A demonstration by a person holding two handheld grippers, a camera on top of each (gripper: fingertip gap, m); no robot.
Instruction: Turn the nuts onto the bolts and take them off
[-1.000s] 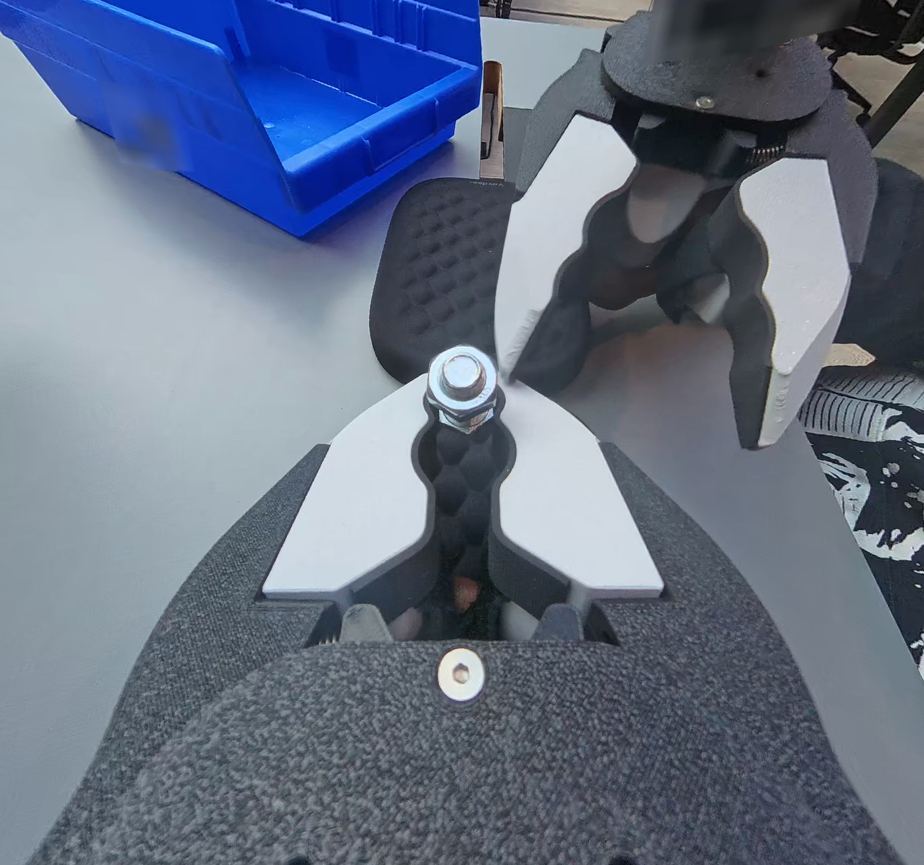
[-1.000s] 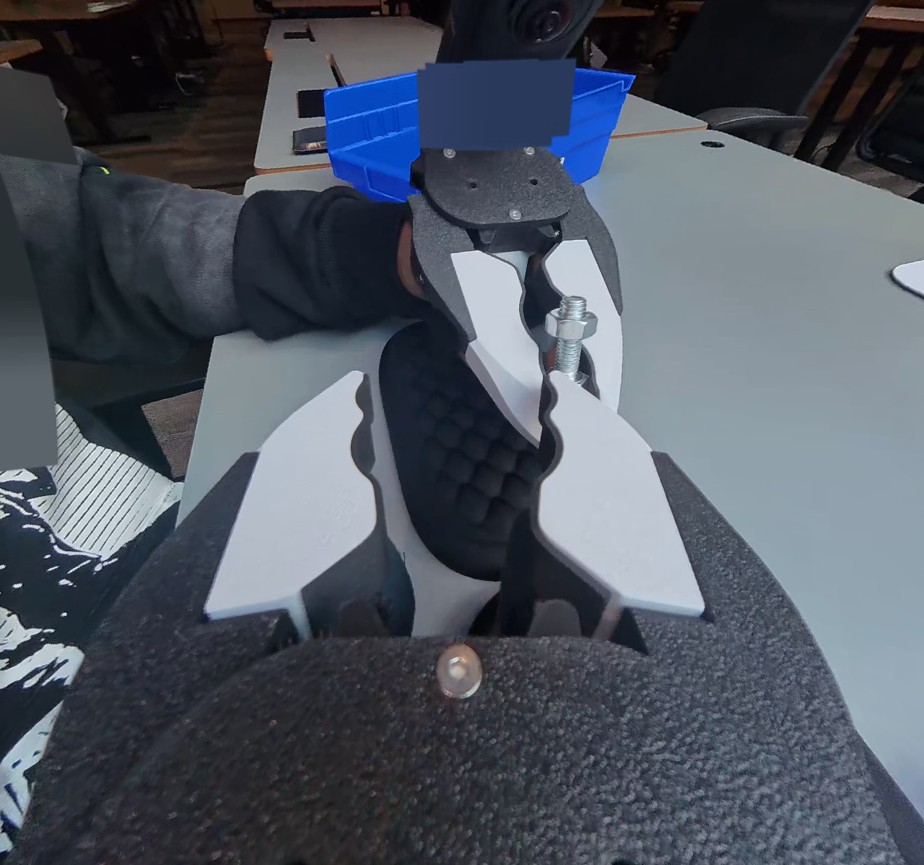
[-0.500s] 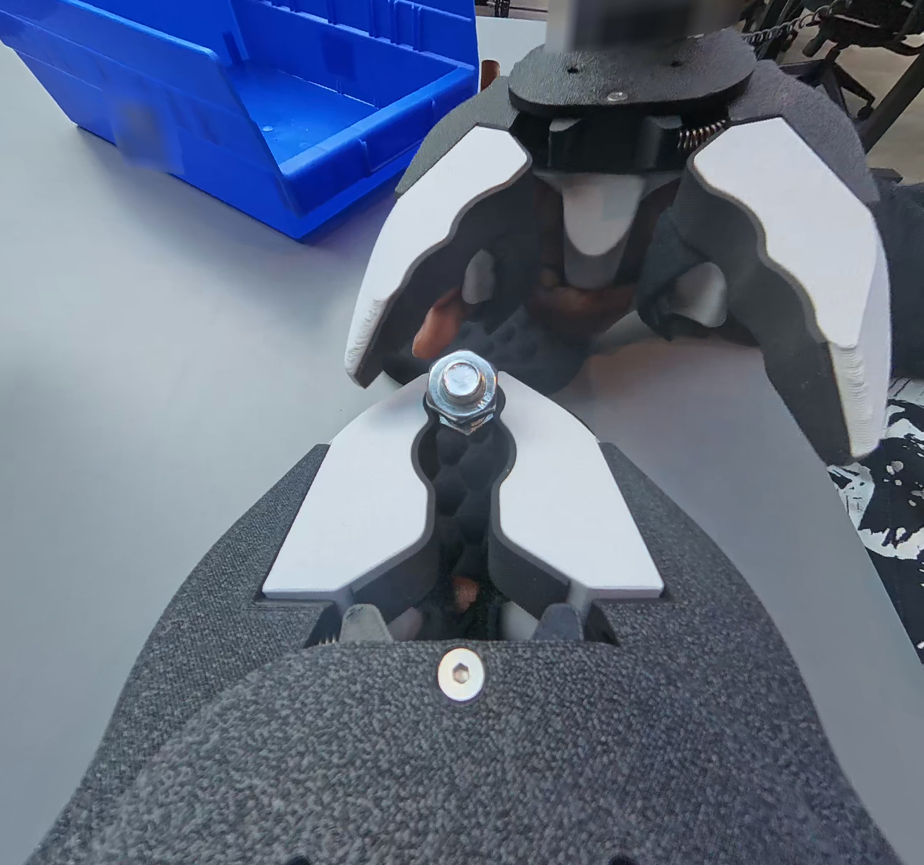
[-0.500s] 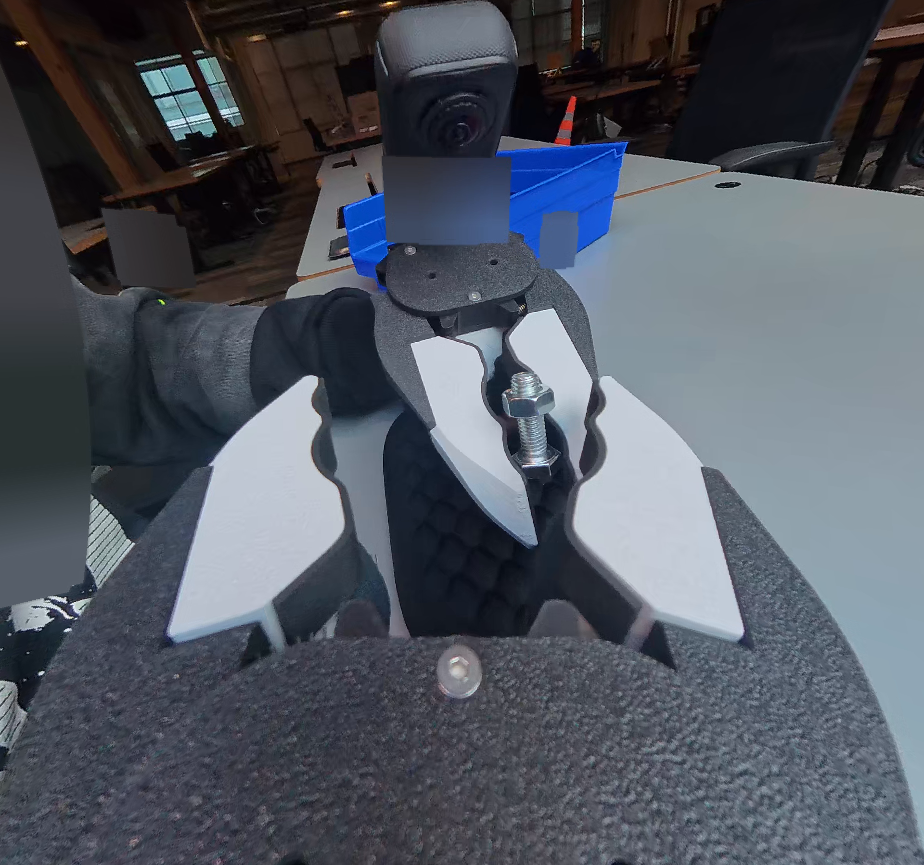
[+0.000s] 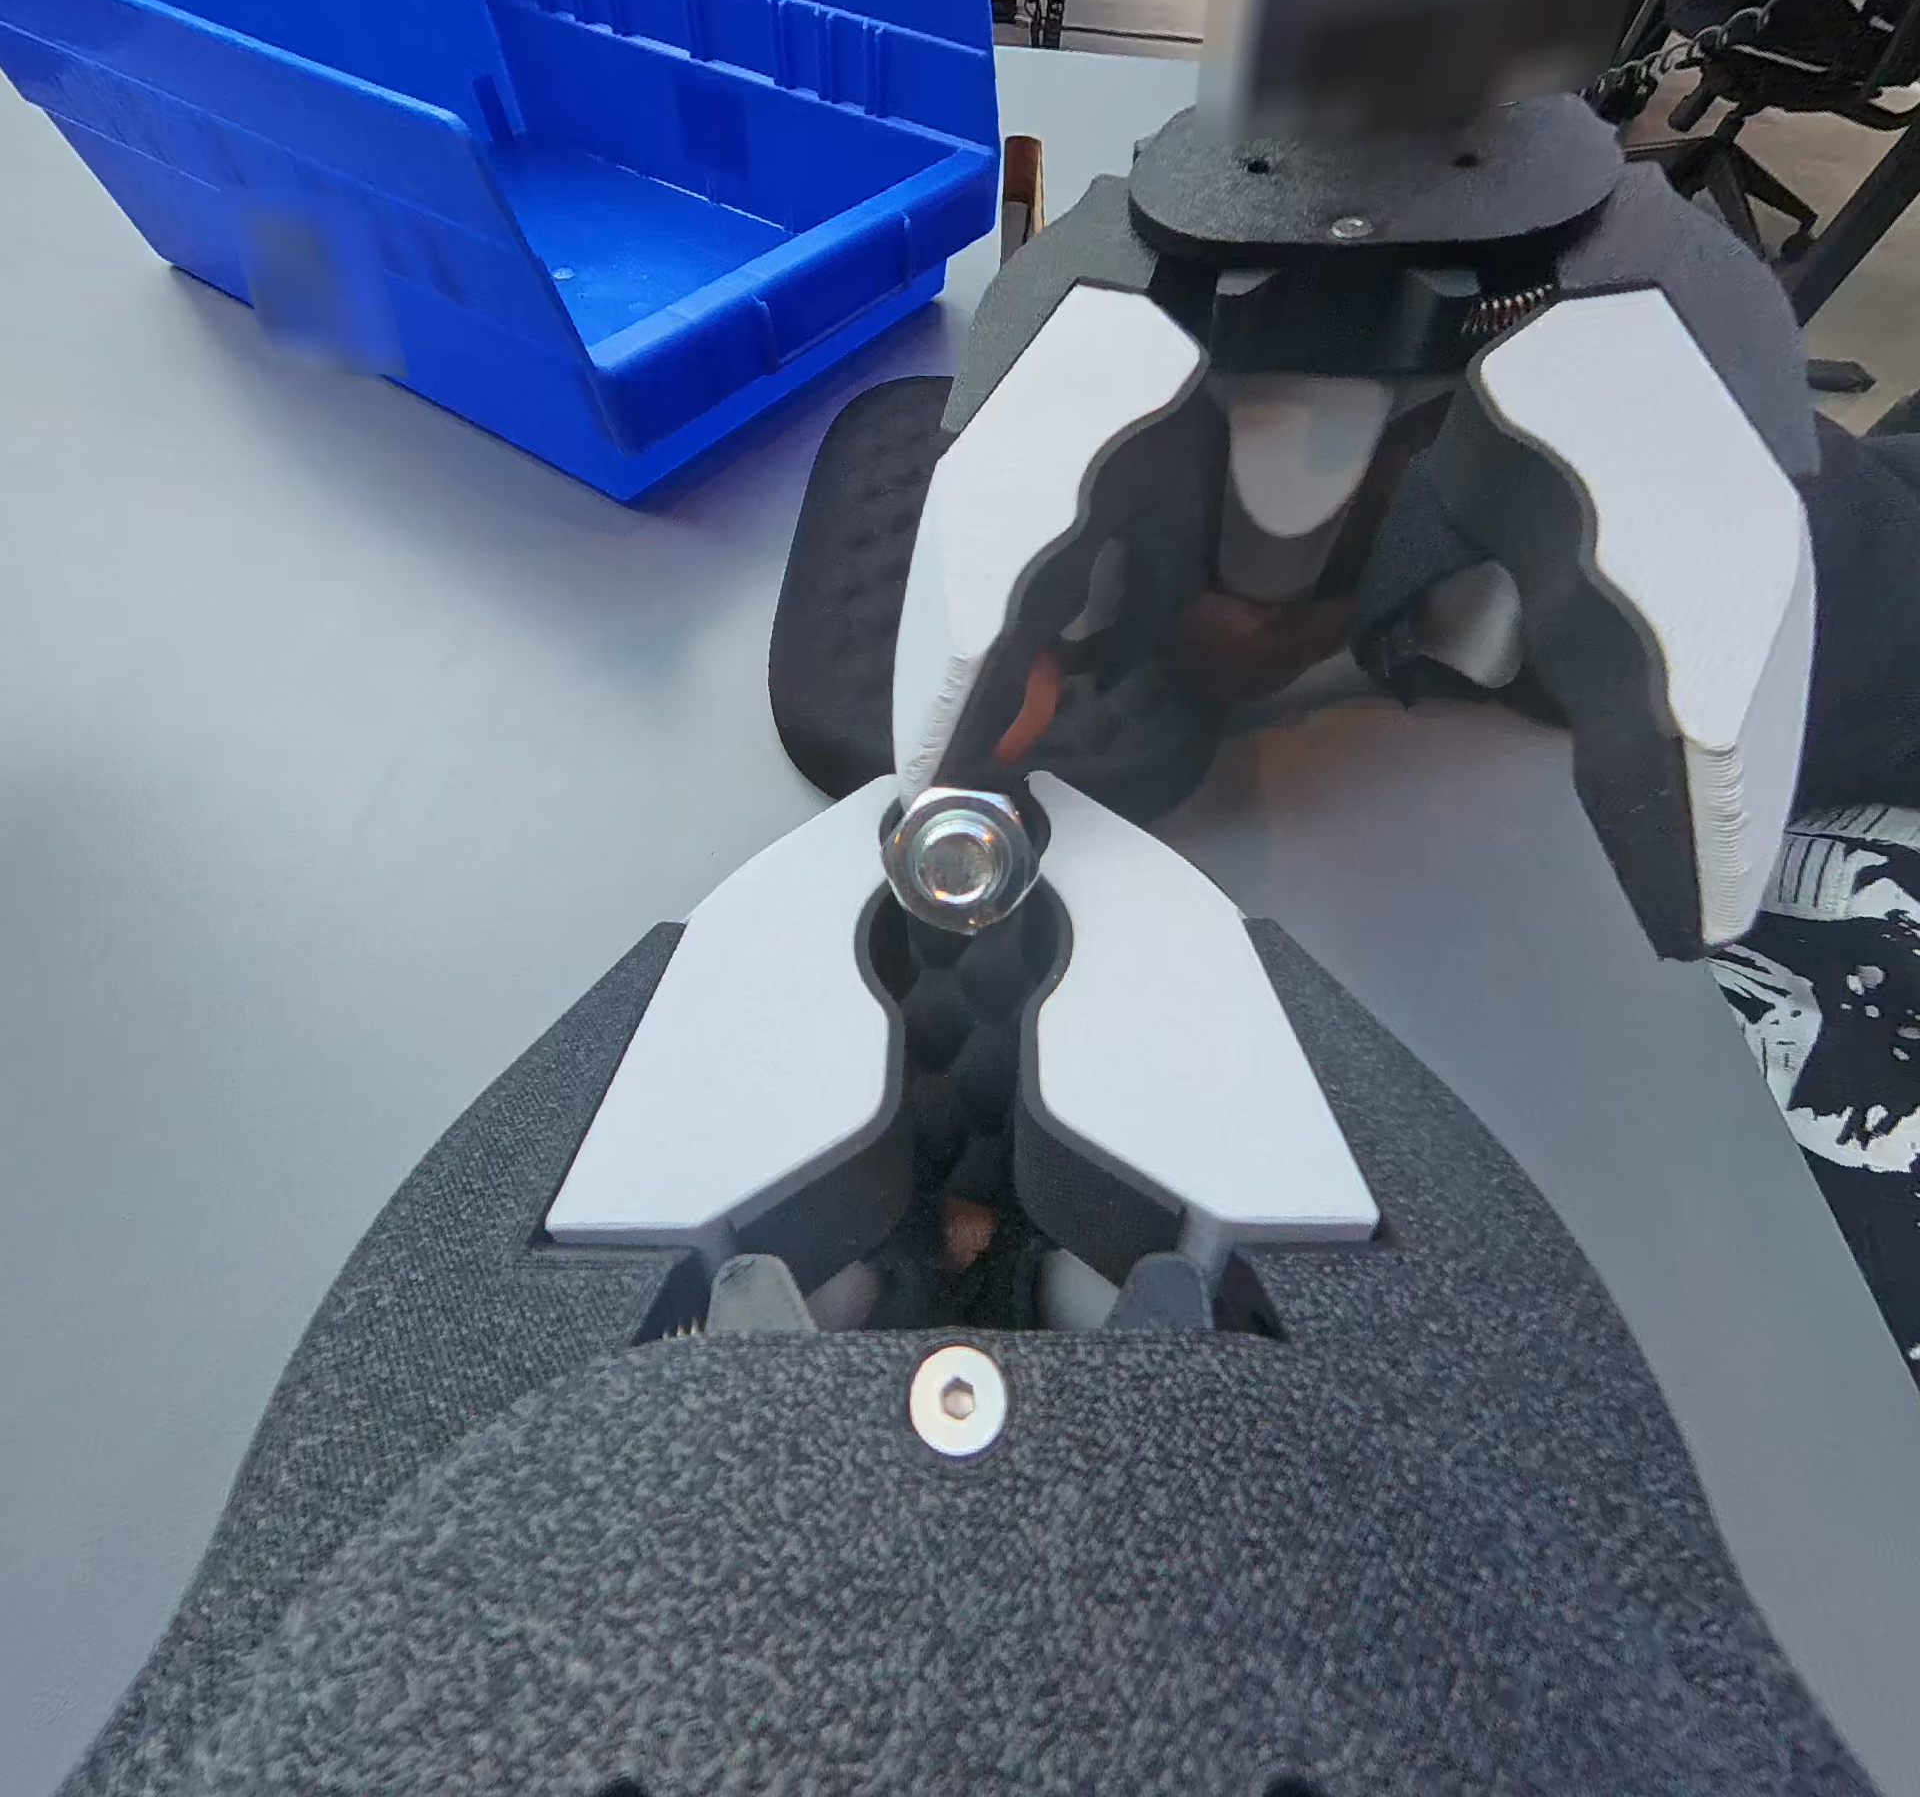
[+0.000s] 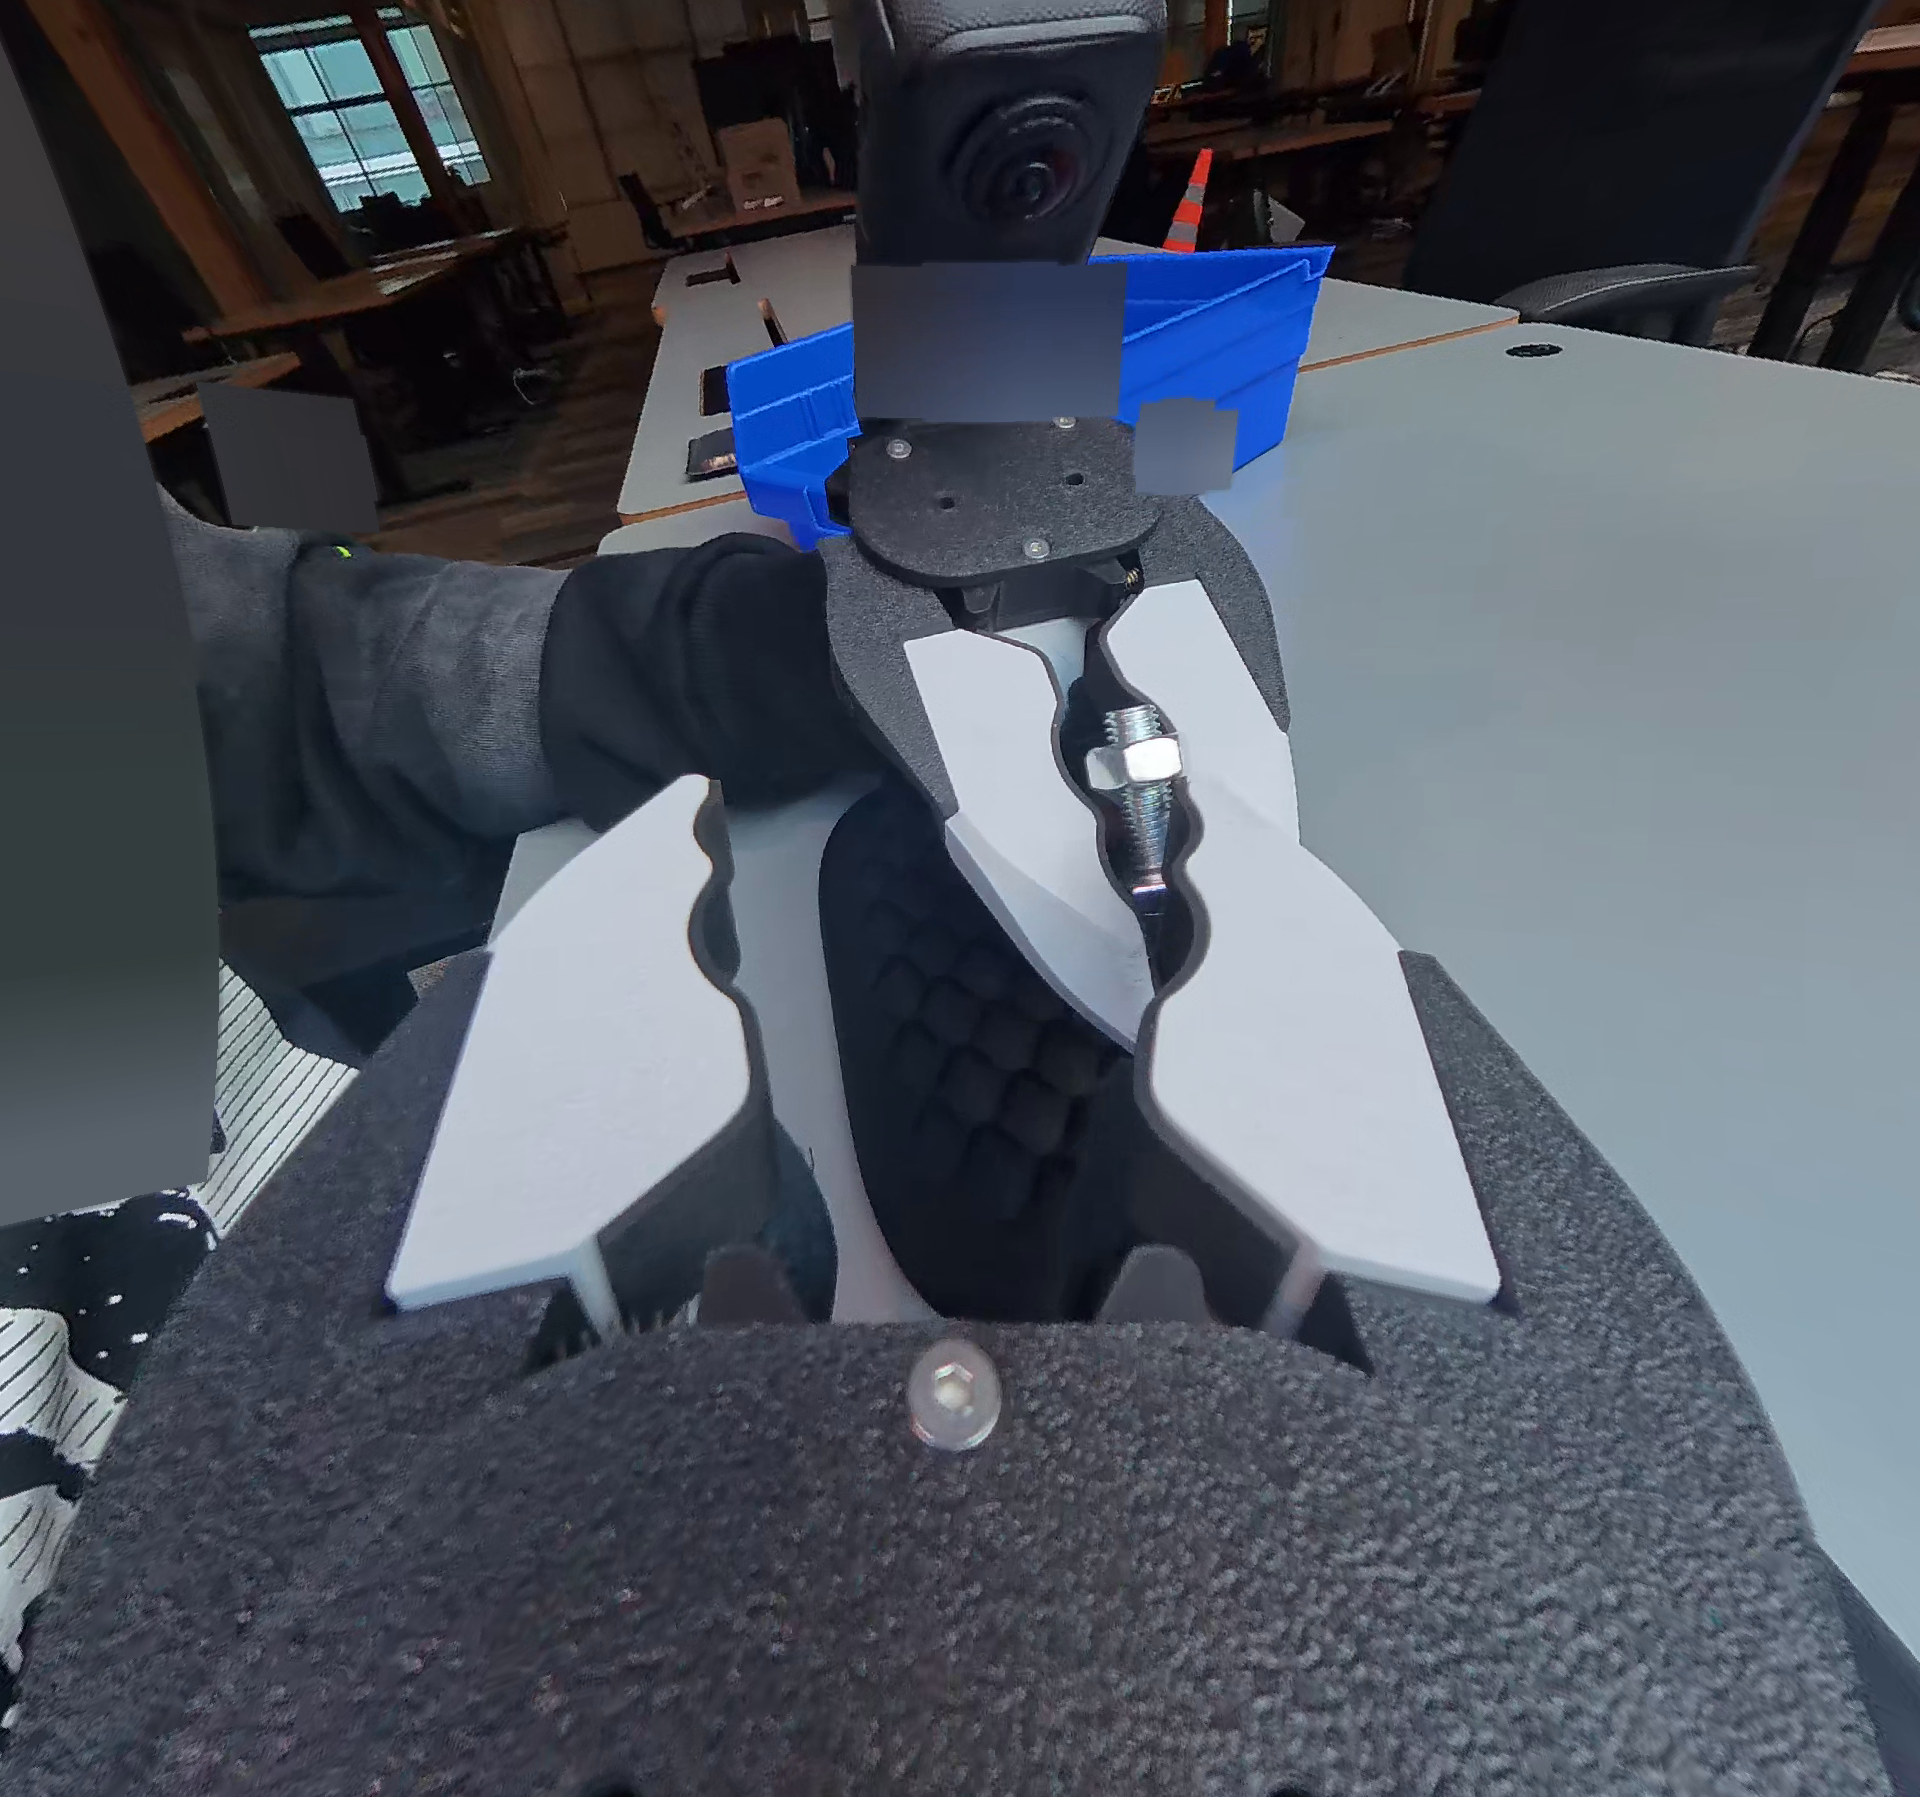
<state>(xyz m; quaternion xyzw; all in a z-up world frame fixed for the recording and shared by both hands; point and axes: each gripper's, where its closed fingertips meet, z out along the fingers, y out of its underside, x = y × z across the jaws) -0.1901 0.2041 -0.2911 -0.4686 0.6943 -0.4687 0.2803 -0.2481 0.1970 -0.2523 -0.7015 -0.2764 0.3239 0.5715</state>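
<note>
My left gripper [image 5: 961, 789] is shut on a steel bolt [image 6: 1141, 838] and holds it above the grey table [image 5: 312, 708]. A hex nut [image 5: 956, 859] sits on the bolt's thread; it also shows in the right wrist view [image 6: 1132, 765]. In the left wrist view the bolt points almost straight at the camera. My right gripper [image 6: 966, 812] is open and empty, facing the left one. One of its fingertips [image 5: 928, 760] is right at the nut, the other stands far off to the side. I cannot tell if the near tip touches the nut.
A blue plastic bin [image 5: 623, 189] stands on the table behind and to the left, and is partly hidden in the right wrist view [image 6: 1226, 324]. A black padded mat [image 5: 852, 552] lies under the grippers. The table edge [image 5: 1766, 1176] runs at the right, above patterned cloth.
The open right gripper swung in front of the bolt, then shifted sideways, so one fingertip now sits at the nut. The left gripper tilted the bolt more toward its camera.
</note>
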